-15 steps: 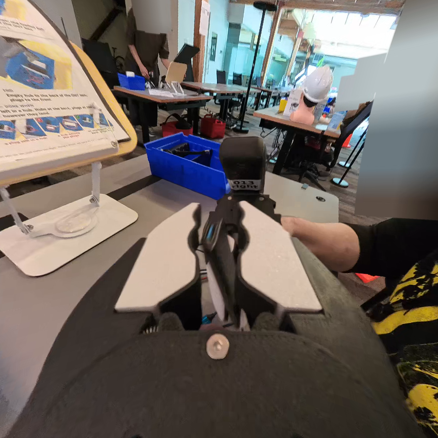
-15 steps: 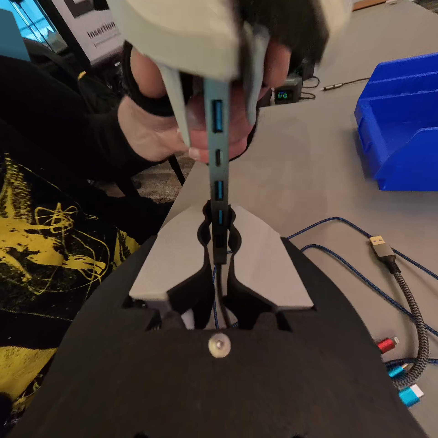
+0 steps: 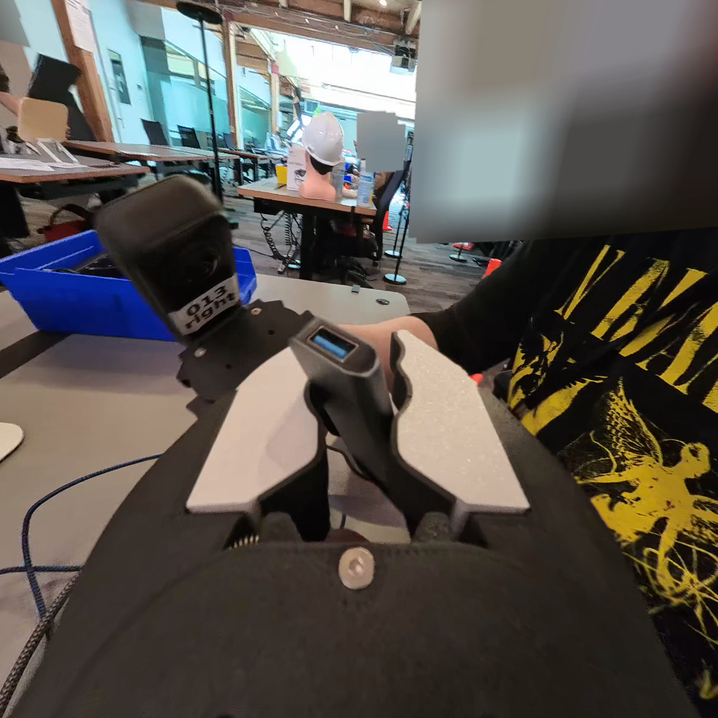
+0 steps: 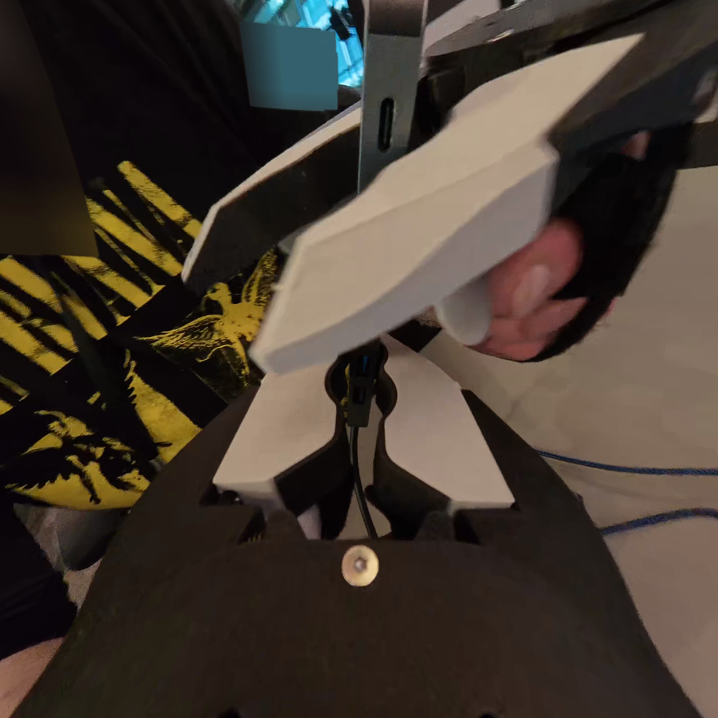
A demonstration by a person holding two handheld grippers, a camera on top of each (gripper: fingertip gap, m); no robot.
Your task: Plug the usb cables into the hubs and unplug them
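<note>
USB hub (image 3: 349, 392) standing between the two claws above a tabletop (image 3: 97, 392).

The hub's upper end sits between the left claw's (image 3: 351, 349) fingers; its lower end is in the right claw (image 4: 359, 382), below. A bin (image 3: 58, 299) lies behind and to the left on the tabletop. Cables (image 3: 39, 516) trail at the left.

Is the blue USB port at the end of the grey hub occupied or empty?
Empty: the grey hub's blue end port shows open, no plug inserted.

Bright open workshop, wooden desks (image 3: 303, 196), exposed ceiling beams (image 3: 311, 19).
</note>
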